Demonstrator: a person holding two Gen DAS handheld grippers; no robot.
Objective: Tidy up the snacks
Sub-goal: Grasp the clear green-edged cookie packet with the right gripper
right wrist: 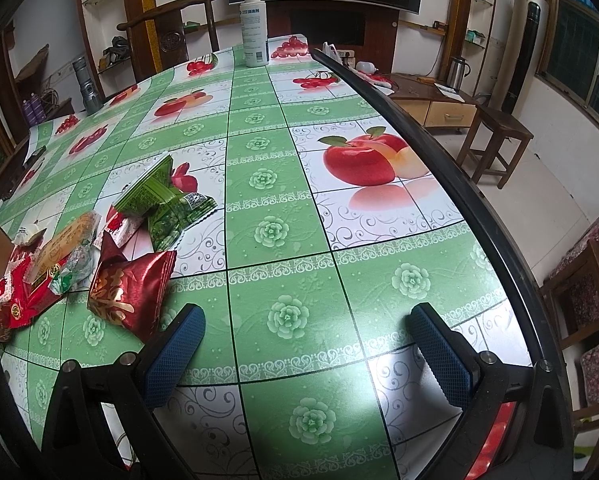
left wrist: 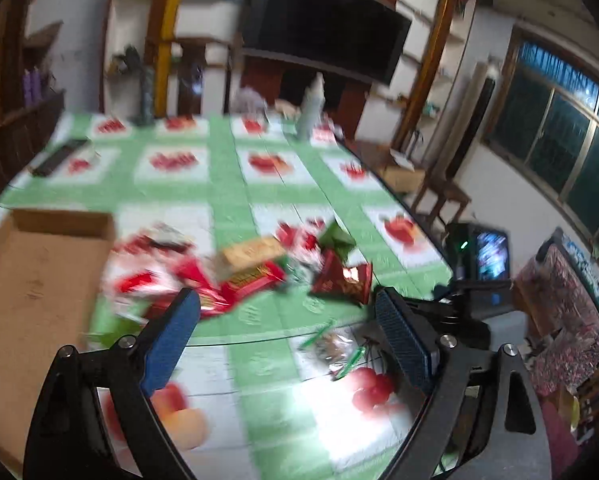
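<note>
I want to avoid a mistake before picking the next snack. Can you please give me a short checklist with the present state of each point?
1. Left tool empty, jaws apart: ok.
2. Right tool empty, jaws apart: ok.
3. Cardboard box open, with free room: ok.
4. Dark red packet lying free near the right tool: ok.
5. Green packets apart from the spray bottle: ok.
6. Small clear packet under the left tool, contents: cannot tell, blurred.
</note>
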